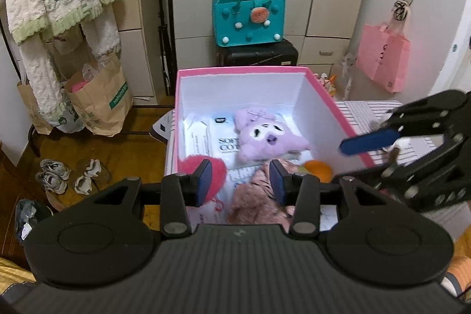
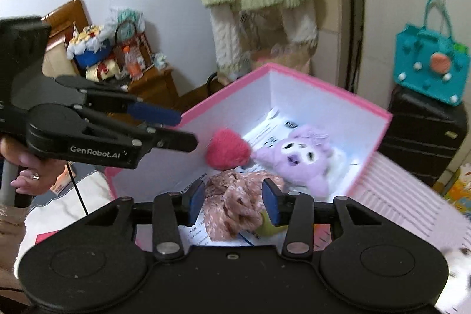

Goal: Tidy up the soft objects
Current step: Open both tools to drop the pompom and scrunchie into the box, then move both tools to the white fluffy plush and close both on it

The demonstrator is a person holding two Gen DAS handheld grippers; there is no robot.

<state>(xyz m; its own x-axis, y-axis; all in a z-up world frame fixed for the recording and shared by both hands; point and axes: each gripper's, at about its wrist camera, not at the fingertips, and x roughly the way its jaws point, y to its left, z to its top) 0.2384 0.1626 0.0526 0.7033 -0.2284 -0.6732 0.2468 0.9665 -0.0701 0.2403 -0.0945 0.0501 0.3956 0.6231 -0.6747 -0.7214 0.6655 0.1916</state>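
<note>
We see the lilac plush bunny point(image 1: 266, 137) lying face-up in the pink-rimmed white cardboard box point(image 1: 321, 108), ears toward the far wall. Beside it lie a red fuzzy pompom point(image 2: 226, 149) and crumpled pink floral cloth point(image 2: 235, 205). Both the left gripper point(image 1: 240, 181) and right gripper point(image 2: 232, 200) have jaws apart, gripping nothing.

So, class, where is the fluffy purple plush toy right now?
In both wrist views the fluffy purple plush toy lies inside the pink-rimmed white box, beside the fuzzy red pom-pom.
</note>
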